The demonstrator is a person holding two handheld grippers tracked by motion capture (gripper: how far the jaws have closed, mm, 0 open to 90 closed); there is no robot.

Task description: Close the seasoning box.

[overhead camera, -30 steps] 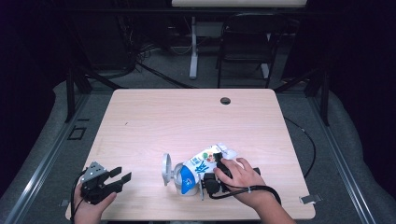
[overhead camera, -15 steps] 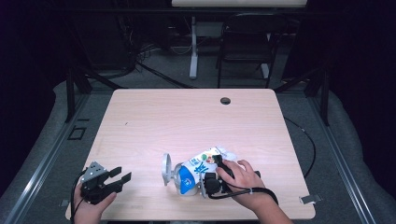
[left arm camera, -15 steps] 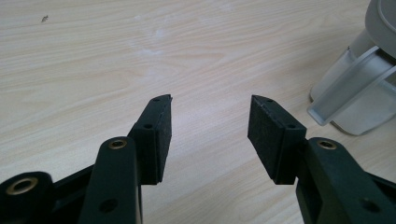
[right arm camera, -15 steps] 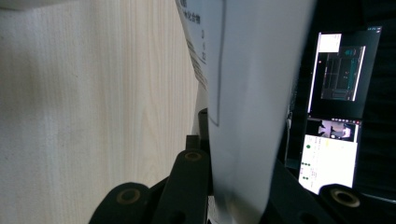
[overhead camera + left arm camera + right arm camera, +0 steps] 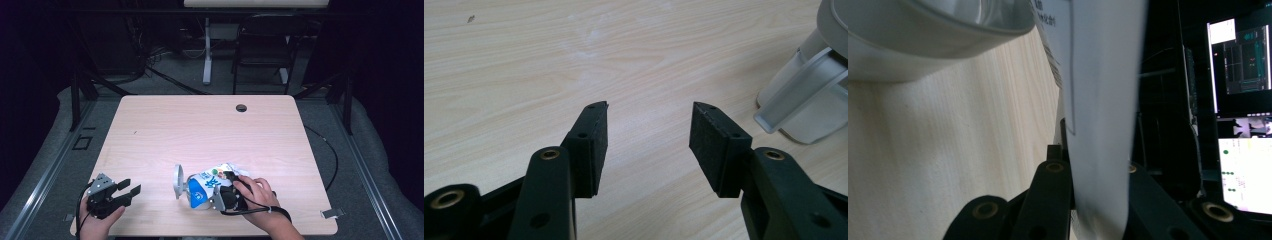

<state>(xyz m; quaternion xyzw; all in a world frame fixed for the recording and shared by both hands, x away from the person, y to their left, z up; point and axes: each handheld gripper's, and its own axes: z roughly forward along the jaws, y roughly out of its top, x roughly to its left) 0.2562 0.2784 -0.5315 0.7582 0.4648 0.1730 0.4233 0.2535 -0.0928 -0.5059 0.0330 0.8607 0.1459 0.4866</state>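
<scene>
A blue and white printed packet (image 5: 206,184) lies near the table's front edge, with its left end against a clear plastic cup (image 5: 178,181) tipped on its side. My right gripper (image 5: 220,194) is shut on the packet's right end, and a hand covers the gripper from the right. In the right gripper view the packet's white sheet (image 5: 1098,100) runs up between the black jaws of my right gripper (image 5: 1095,167), and the cup's rim (image 5: 938,30) is at the top left. My left gripper (image 5: 131,190) rests open at the front left, its jaws (image 5: 649,112) holding nothing; the cup (image 5: 809,95) is at its right.
The light wooden table (image 5: 210,130) has a round cable hole (image 5: 241,108) near its far edge. A chair (image 5: 260,55) and table legs stand in the dark behind it. Lit monitors (image 5: 1240,60) glow in the right gripper view.
</scene>
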